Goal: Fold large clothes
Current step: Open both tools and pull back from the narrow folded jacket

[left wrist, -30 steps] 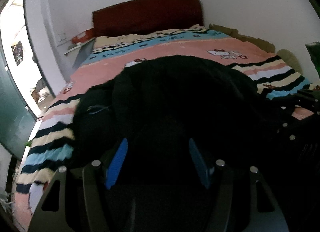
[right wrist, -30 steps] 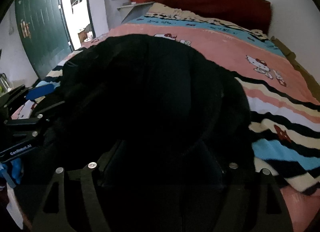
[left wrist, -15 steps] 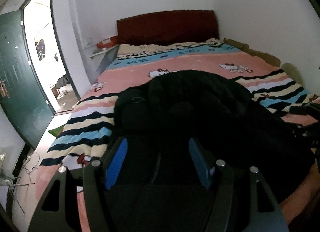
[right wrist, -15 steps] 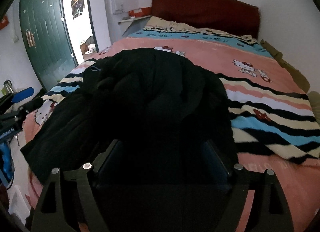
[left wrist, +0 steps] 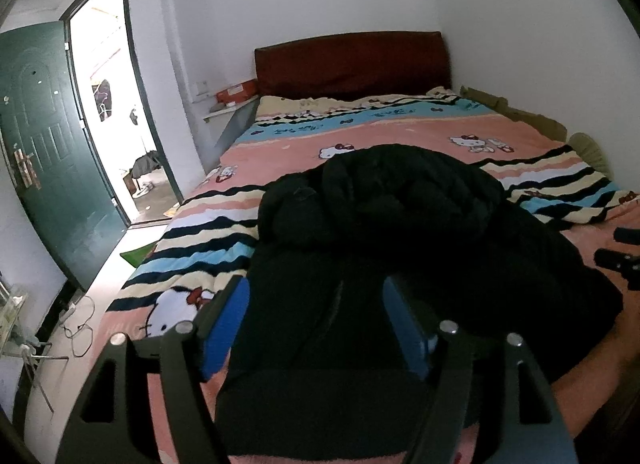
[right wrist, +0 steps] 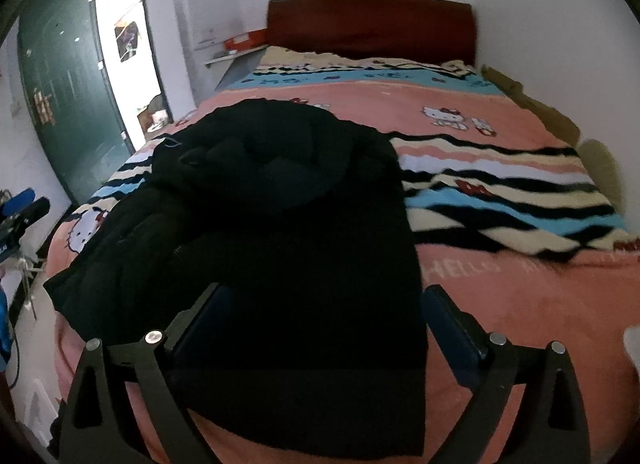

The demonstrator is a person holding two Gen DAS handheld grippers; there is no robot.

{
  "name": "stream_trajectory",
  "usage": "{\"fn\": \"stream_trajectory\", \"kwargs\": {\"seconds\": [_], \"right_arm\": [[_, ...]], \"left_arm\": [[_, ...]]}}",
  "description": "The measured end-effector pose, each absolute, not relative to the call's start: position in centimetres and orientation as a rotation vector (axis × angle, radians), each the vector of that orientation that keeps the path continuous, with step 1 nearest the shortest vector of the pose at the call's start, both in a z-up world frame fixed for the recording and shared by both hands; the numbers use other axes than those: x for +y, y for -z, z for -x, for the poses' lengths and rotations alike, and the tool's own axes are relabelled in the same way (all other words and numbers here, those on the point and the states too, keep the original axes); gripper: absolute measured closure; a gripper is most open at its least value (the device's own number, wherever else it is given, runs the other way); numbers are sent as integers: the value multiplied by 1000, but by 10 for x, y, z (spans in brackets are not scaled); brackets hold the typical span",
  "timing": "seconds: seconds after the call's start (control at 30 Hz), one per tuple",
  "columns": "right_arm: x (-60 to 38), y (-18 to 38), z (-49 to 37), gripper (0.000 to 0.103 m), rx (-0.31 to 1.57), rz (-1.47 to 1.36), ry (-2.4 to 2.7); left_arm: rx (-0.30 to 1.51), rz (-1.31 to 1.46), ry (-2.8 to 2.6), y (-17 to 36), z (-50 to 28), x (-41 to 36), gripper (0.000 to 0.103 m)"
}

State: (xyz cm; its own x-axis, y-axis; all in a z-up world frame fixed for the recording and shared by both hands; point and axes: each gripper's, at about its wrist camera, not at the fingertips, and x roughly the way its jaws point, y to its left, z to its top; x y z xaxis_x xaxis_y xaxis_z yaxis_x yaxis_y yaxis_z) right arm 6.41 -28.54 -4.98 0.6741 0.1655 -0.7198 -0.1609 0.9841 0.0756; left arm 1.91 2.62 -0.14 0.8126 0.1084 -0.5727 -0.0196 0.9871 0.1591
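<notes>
Black coat (right wrist: 288,199) lies on bed (right wrist: 520,296), between both open jaws

Matt black padded jacket (left wrist: 400,215); soft fleecy blanket (left wrist: 400,135); glossy door (left wrist: 52,151).

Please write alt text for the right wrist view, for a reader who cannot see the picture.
A black coat lies partly folded on a bed with a pink cartoon-cat blanket, its near hem between the open fingers of the right hand-held gripper, whose jaws have just been opening. Behind are a dark red headboard and an open green door.
</notes>
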Motion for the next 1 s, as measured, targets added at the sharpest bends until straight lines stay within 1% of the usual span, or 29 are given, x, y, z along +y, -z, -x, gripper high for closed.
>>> {"fn": "stream_trajectory", "kwargs": {"seconds": [0.27,0.57,0.8,1.0], "right_arm": [[-306,46,-41,4,798,-39,-129],[-319,44,-36,1,800,-62,-89],[-327,52,-40,1,819,-80,-75],[-337,63,-45,1,844,-97,-51]], "left_arm": [[610,-136,-92,2,-3,42,34],[613,-111,-119,8,4,58,34],[640,-88,-131,20,-2,69,34],[699,-55,-146,39,-16,85,34]]}}
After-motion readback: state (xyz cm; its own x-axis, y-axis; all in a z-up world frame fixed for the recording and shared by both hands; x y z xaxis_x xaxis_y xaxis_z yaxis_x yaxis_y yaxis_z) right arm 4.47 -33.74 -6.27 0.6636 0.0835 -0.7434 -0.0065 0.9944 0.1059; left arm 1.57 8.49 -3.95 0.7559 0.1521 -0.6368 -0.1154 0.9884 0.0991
